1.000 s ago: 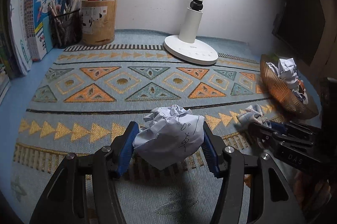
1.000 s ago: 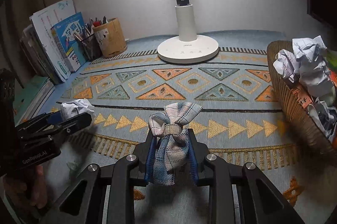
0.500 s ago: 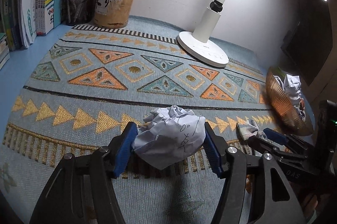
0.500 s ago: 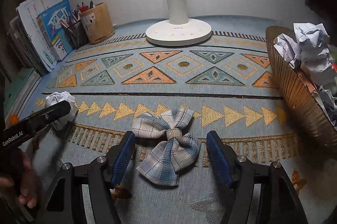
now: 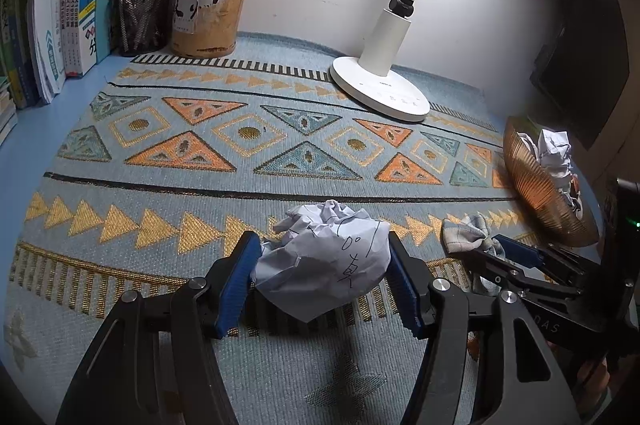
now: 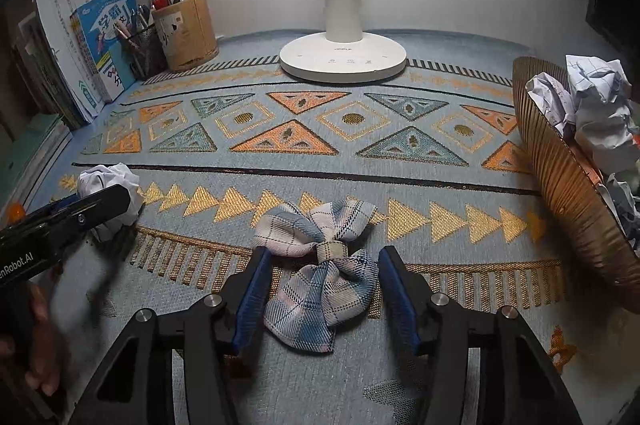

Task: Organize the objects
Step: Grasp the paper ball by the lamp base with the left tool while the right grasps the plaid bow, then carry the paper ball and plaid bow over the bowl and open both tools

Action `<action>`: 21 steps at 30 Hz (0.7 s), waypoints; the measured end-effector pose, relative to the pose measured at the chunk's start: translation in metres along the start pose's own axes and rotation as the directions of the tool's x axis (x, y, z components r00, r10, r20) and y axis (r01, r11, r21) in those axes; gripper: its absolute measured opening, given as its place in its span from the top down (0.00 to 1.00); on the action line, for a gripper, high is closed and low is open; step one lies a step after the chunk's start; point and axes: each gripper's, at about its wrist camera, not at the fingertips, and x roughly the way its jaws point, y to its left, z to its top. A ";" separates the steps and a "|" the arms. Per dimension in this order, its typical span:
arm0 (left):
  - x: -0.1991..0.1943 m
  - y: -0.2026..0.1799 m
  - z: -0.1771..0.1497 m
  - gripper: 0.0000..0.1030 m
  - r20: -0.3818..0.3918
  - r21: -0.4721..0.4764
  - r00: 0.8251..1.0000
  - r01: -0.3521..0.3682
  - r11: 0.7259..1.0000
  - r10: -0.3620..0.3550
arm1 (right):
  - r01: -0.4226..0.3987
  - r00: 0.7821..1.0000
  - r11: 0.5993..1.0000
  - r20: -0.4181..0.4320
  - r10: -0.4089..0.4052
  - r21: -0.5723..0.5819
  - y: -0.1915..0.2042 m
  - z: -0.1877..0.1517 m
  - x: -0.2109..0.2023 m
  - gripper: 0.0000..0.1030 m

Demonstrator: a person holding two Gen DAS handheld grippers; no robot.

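1. Looking through the left wrist view first: the left gripper (image 5: 320, 281) has its blue pads (image 5: 236, 285) pinching a crumpled paper ball (image 5: 324, 265), one pad on each flank, so the ball sits right between the fingers and bulges out ahead of them. It looks feather-light and springy, so I'd guess it just dents if squeezed harder. Grabbing across the fattest part like this seems right, since loose flaps would tear or slip. Off to the right of the fingers the right gripper (image 5: 516, 257) is reaching in next to a bit of plaid cloth.

2. Right wrist view: the right gripper (image 6: 320, 293) is closing, with the plaid fabric bow (image 6: 320, 265) lying flat on the patterned mat (image 6: 304, 145) between its fingers (image 6: 250, 293). The pads don't look like they're pressing it yet, there's a gap on both sides. Soft, floppy, basically weightless, nothing to break. Best hold is probably the stiff knot band in the middle, or bunching the lower loops. The wicker basket (image 6: 560, 185) of paper wads sits well off to the right of the fingers, probably where stuff goes.
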 end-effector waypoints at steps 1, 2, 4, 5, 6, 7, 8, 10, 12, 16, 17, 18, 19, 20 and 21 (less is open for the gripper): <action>0.000 0.000 0.000 0.42 -0.001 0.001 1.000 -0.002 1.000 0.002 | -0.007 1.000 1.000 0.001 0.007 -0.004 0.000 0.000 0.000 0.55; 0.000 -0.001 0.000 0.42 -0.001 0.002 1.000 -0.004 1.000 0.004 | -0.011 1.000 1.000 0.000 0.011 -0.008 0.001 0.000 0.000 0.58; 0.000 -0.002 0.000 0.42 -0.001 0.003 1.000 -0.004 1.000 0.004 | -0.007 1.000 1.000 0.003 0.007 -0.012 0.002 0.000 0.000 0.63; 0.000 -0.002 0.000 0.42 0.000 0.002 1.000 -0.004 1.000 0.004 | -0.009 1.000 1.000 0.004 0.009 -0.014 0.003 0.000 0.000 0.66; 0.000 -0.002 -0.001 0.42 0.000 0.001 1.000 -0.004 1.000 0.004 | -0.012 1.000 1.000 0.007 0.012 -0.017 0.003 0.000 -0.001 0.67; 0.000 -0.001 -0.001 0.42 0.001 0.002 1.000 -0.003 1.000 0.003 | -0.014 1.000 1.000 0.008 0.014 -0.021 0.004 0.000 -0.001 0.71; 0.000 -0.002 -0.001 0.42 0.002 0.002 1.000 -0.003 1.000 0.003 | -0.017 1.000 1.000 0.008 0.017 -0.026 0.005 0.000 -0.001 0.72; -0.001 -0.002 -0.001 0.42 0.008 0.004 1.000 -0.010 1.000 0.010 | -0.023 1.000 0.999 0.011 0.023 -0.034 0.007 -0.001 -0.002 0.72; -0.005 -0.002 -0.001 0.42 0.028 0.001 0.999 -0.031 1.000 0.030 | -0.044 0.999 0.998 0.022 0.045 -0.036 0.007 -0.001 -0.004 0.73; -0.007 0.001 -0.001 0.42 0.039 -0.018 0.999 -0.034 0.999 0.035 | -0.049 0.997 0.997 0.062 0.052 -0.052 0.009 -0.004 -0.013 0.73; -0.005 0.000 0.000 0.42 0.032 -0.015 0.998 -0.047 0.999 0.047 | -0.044 0.996 0.998 0.074 0.048 -0.053 0.010 -0.004 -0.015 0.73; -0.005 -0.002 0.000 0.42 0.036 -0.013 0.997 -0.062 0.998 0.062 | -0.041 0.995 0.998 0.086 0.045 -0.052 0.010 -0.005 -0.018 0.73; -0.007 -0.006 0.000 0.42 0.048 -0.011 0.996 -0.073 0.997 0.073 | -0.043 0.994 0.998 0.096 0.047 -0.048 0.009 -0.007 -0.022 0.74; -0.010 -0.012 0.001 0.42 0.056 -0.009 0.997 -0.061 0.998 0.061 | -0.060 0.993 0.998 0.102 0.063 -0.031 0.007 -0.009 -0.027 0.75; -0.013 -0.019 0.002 0.42 0.063 -0.009 0.998 -0.027 1.000 0.028 | -0.099 0.989 0.995 0.107 0.098 0.002 0.002 -0.014 -0.035 0.75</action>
